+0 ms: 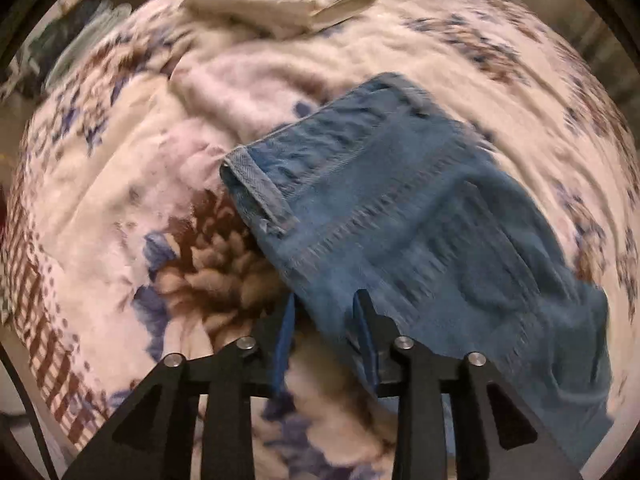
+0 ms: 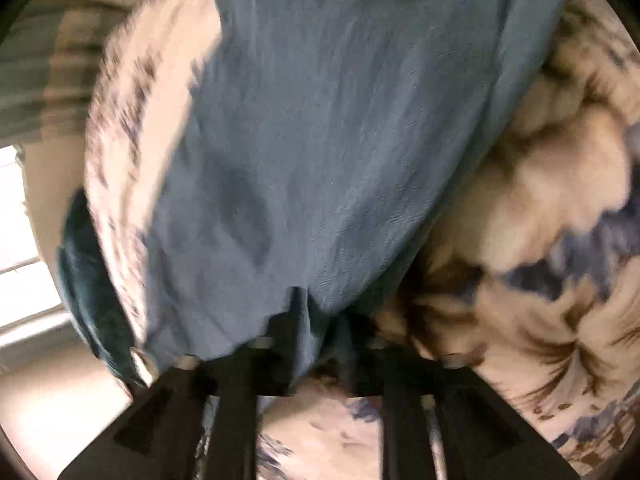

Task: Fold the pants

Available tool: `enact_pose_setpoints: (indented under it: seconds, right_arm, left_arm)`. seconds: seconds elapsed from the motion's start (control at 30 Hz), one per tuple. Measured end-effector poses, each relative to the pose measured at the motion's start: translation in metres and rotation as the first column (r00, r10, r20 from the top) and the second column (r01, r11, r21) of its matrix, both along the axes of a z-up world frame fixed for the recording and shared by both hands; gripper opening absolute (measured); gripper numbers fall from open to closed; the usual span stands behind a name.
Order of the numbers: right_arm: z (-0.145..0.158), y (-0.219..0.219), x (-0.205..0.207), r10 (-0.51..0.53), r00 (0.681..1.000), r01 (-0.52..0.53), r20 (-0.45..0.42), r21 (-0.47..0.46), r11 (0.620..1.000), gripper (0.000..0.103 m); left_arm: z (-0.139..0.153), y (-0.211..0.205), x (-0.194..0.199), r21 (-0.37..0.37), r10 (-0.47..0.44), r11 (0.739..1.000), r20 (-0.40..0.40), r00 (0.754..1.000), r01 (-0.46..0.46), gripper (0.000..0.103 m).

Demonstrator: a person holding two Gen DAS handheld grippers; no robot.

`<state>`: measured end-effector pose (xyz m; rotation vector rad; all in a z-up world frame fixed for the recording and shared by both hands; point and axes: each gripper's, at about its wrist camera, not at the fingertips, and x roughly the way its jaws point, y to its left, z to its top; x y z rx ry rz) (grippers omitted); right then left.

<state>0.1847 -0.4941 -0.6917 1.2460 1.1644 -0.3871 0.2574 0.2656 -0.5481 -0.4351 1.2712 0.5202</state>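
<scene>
Blue denim pants [image 1: 420,208] lie folded on a floral fleece blanket [image 1: 120,200]; the hem cuff [image 1: 260,196] faces left. My left gripper [image 1: 326,300] is at the pants' near edge, with denim between its two fingers, which stand a little apart. In the right wrist view the pants [image 2: 320,140] fill the middle, blurred by motion. My right gripper [image 2: 320,308] has a fold of the denim bunched between its fingers; its fingertips are largely hidden by the cloth.
A folded cream cloth [image 1: 280,0] lies at the far side of the blanket. A dark teal item [image 2: 92,292] lies at the blanket's left edge in the right wrist view, with a bright window [image 2: 24,240] beyond.
</scene>
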Motion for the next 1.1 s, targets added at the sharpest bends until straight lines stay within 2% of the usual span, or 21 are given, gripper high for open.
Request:
enact_pose_setpoints:
  seconds: [0.03,0.1,0.17,0.23,0.27,0.3,0.37,0.4,0.43,0.53,0.57,0.6,0.67,0.73,0.8,0.83,0.9,0.97,1.03,1.1]
  right_arm:
    - [0.01,-0.009,-0.007,-0.034,0.999,0.034,0.01,-0.045,0.998,0.075]
    - [0.026,-0.034,-0.023,-0.132,0.991,0.133,0.017,-0.107,0.985,0.075]
    - [0.035,-0.059,-0.034,-0.204,0.977,0.21,0.064,-0.123,0.97,0.075]
    - [0.041,-0.082,-0.036,-0.24,0.967,0.251,0.084,-0.171,0.953,0.075]
    - [0.04,-0.095,-0.036,-0.26,0.961,0.274,0.098,-0.182,0.944,0.073]
    - [0.036,-0.103,-0.034,-0.271,0.957,0.286,0.105,-0.172,0.943,0.07]
    - [0.018,-0.12,-0.028,-0.275,0.959,0.281,0.062,-0.151,0.948,0.066]
    - [0.008,-0.127,-0.024,-0.286,0.958,0.284,0.013,-0.16,0.945,0.06]
    - [-0.003,-0.134,-0.022,-0.293,0.956,0.288,-0.015,-0.152,0.946,0.059]
    - [-0.02,-0.142,-0.014,-0.278,0.96,0.271,-0.032,-0.144,0.952,0.049]
    - [-0.019,-0.141,-0.01,-0.252,0.967,0.242,-0.035,-0.177,0.954,0.034]
    - [-0.013,-0.138,-0.005,-0.221,0.975,0.21,-0.026,-0.227,0.951,0.015]
    - [0.003,-0.129,0.003,-0.179,0.984,0.168,-0.01,-0.295,0.94,0.009]
    - [0.029,-0.125,-0.005,-0.188,0.982,0.184,0.024,-0.35,0.918,0.008]
    - [0.049,-0.127,-0.022,-0.216,0.975,0.22,0.053,-0.352,0.91,0.008]
    - [0.051,-0.126,-0.027,-0.216,0.976,0.214,0.036,-0.355,0.91,0.008]
    - [0.042,-0.128,-0.037,-0.215,0.976,0.189,-0.034,-0.36,0.914,0.008]
    - [0.014,-0.134,-0.039,-0.206,0.972,0.167,-0.11,-0.291,0.942,0.011]
    - [0.004,-0.139,-0.047,-0.215,0.967,0.177,-0.138,-0.241,0.954,0.022]
    - [0.016,-0.138,-0.046,-0.204,0.966,0.163,-0.161,-0.24,0.957,0.029]
  left_arm:
    - [0.005,-0.011,-0.003,0.031,-0.027,0.999,-0.001,1.0,0.027,0.038]
    - [0.012,-0.03,-0.006,0.073,-0.074,0.995,0.004,0.997,0.073,0.047]
    - [0.015,-0.051,-0.008,0.092,-0.105,0.99,0.013,0.994,0.104,0.07]
    - [0.012,-0.077,-0.002,0.084,-0.153,0.985,0.024,0.988,0.15,0.086]
    - [0.01,-0.087,0.0,0.084,-0.175,0.981,0.008,0.985,0.174,0.088]
    - [0.004,-0.1,0.005,0.084,-0.204,0.975,-0.016,0.979,0.205,0.088]
    - [-0.008,-0.13,0.014,0.069,-0.27,0.959,-0.051,0.961,0.273,0.088]
    - [-0.013,-0.143,0.017,0.055,-0.295,0.953,-0.058,0.954,0.298,0.088]
    - [-0.016,-0.152,0.018,0.045,-0.312,0.948,-0.061,0.948,0.315,0.088]
    - [-0.018,-0.183,0.022,0.055,-0.381,0.922,-0.059,0.923,0.384,0.088]
    - [-0.017,-0.192,0.022,0.065,-0.402,0.912,-0.057,0.914,0.405,0.088]
    - [-0.017,-0.199,0.023,0.075,-0.423,0.901,-0.059,0.904,0.427,0.088]
    - [-0.017,-0.207,0.024,0.075,-0.444,0.891,-0.064,0.894,0.448,0.088]
    - [-0.016,-0.209,0.024,0.08,-0.454,0.885,-0.066,0.889,0.458,0.088]
    - [-0.017,-0.212,0.024,0.092,-0.461,0.88,-0.073,0.885,0.466,0.088]
    - [-0.018,-0.212,0.024,0.098,-0.461,0.879,-0.08,0.884,0.467,0.088]
    - [-0.022,-0.211,0.021,0.098,-0.453,0.882,-0.093,0.886,0.461,0.088]
    - [-0.024,-0.206,0.024,0.088,-0.444,0.887,-0.105,0.89,0.453,0.088]
    - [-0.016,-0.2,0.025,0.102,-0.436,0.89,-0.098,0.895,0.445,0.088]
    - [-0.005,-0.192,0.026,0.134,-0.43,0.888,-0.097,0.898,0.44,0.088]
